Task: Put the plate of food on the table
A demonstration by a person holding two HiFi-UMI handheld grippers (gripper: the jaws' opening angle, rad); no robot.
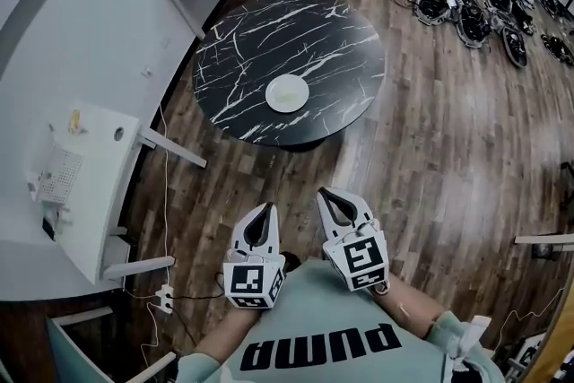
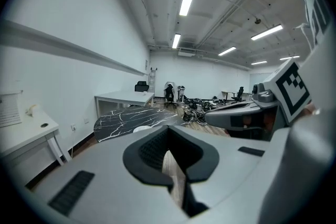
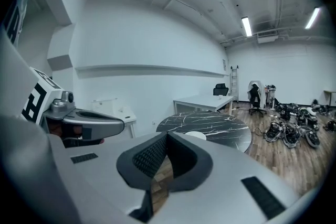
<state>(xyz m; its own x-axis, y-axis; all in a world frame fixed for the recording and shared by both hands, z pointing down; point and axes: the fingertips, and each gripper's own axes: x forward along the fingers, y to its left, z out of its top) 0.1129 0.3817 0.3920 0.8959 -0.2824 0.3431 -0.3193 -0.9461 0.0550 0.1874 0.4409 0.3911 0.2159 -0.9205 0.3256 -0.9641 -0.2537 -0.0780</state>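
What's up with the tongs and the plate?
Left tongs shut, empty. Right tongs shut, empty. Plate already on the black round table. Nothing blocking the way.

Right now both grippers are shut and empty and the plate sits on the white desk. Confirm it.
Wrong: the head view shows the plate on the round black marble table instead. The left gripper and right gripper are shut and empty.

Left gripper (image 2: 168, 132): jaws meeting at their tips, gripping nothing, pointing toward the table.
Table (image 2: 127, 120): round black marble top, standing ahead.
Plate (image 2: 143, 128): white, lying on the table's near side.
Right gripper (image 2: 231, 115): hovering right of the table.
Desk (image 2: 123, 97): white, standing just behind the table.
Cables (image 2: 197, 107): lying beyond the table, to its right.
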